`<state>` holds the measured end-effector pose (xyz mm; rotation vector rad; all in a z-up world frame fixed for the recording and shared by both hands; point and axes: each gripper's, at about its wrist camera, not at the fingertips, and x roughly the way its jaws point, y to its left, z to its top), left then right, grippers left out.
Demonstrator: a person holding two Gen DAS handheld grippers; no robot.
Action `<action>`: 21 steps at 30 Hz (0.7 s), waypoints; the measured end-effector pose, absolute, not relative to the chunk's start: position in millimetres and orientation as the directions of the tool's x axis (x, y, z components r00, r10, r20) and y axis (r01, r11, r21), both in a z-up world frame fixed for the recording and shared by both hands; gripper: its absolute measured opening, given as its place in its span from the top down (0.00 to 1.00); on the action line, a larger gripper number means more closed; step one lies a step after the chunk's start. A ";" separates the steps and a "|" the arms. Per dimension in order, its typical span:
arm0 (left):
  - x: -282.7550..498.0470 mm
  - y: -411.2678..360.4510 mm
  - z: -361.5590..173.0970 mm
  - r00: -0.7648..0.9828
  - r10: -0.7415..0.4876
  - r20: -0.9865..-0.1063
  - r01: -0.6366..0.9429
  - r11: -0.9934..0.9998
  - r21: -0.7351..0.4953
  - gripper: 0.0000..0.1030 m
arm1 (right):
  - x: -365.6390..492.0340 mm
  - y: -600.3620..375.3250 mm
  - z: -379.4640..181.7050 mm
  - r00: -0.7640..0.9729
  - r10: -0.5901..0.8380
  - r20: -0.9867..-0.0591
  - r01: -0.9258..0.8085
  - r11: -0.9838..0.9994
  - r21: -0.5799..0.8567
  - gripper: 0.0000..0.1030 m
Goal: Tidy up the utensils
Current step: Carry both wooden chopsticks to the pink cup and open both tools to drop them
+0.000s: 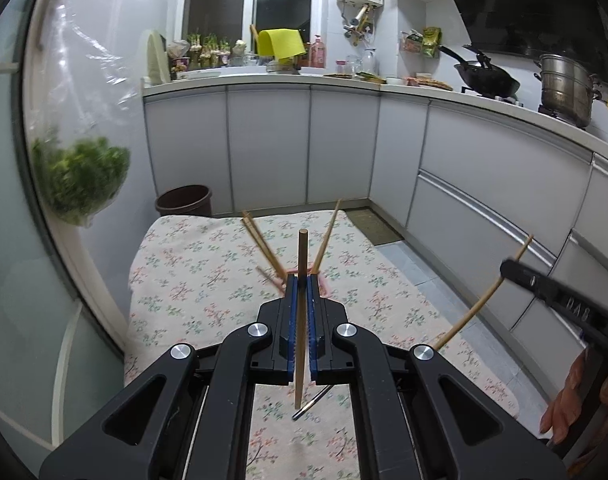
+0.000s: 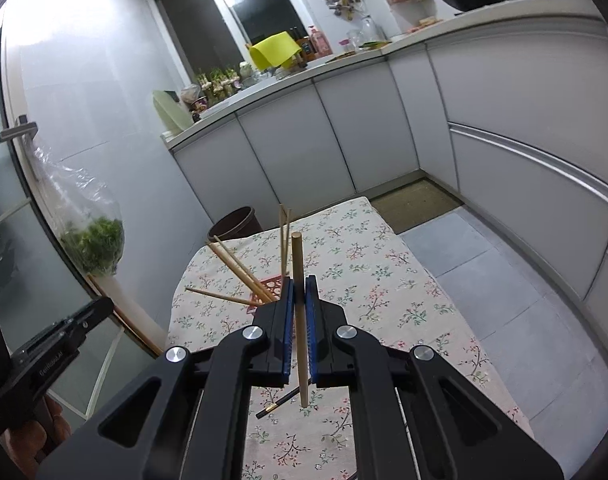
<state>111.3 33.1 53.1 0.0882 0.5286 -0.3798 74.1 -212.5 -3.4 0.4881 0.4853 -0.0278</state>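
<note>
Chopsticks fill both claws: our left gripper (image 1: pixel 302 280) is clamped on one wooden chopstick (image 1: pixel 302 312) at frame centre, and our right gripper (image 2: pixel 298 282) pinches another wooden chopstick (image 2: pixel 300 320). More chopsticks (image 2: pixel 244 274) lean in a red holder (image 2: pixel 270 286) just ahead, and a dark chopstick (image 2: pixel 278 402) lies low on the floral tablecloth (image 2: pixel 363 280).

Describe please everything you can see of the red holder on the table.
The red holder looks like a plastic lattice basket, mostly hidden behind the right tongs. It stands on the flowered tablecloth. Several wooden chopsticks stand in it, leaning apart in different directions. Its base cannot be seen.
</note>
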 end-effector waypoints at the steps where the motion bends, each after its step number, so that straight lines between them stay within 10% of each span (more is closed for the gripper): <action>1: 115.0 30.2 55.3 0.794 -0.338 -0.505 0.381 0.925 -0.021 0.96 | 73.7 -216.8 -7.2 0.885 0.084 -0.457 0.148 0.881 0.449 0.94; 21: 240.9 -28.0 79.7 0.858 -0.316 -0.404 0.323 0.945 -0.052 0.96 | 97.9 -266.0 -35.5 0.867 0.039 -0.497 0.214 0.871 0.442 0.94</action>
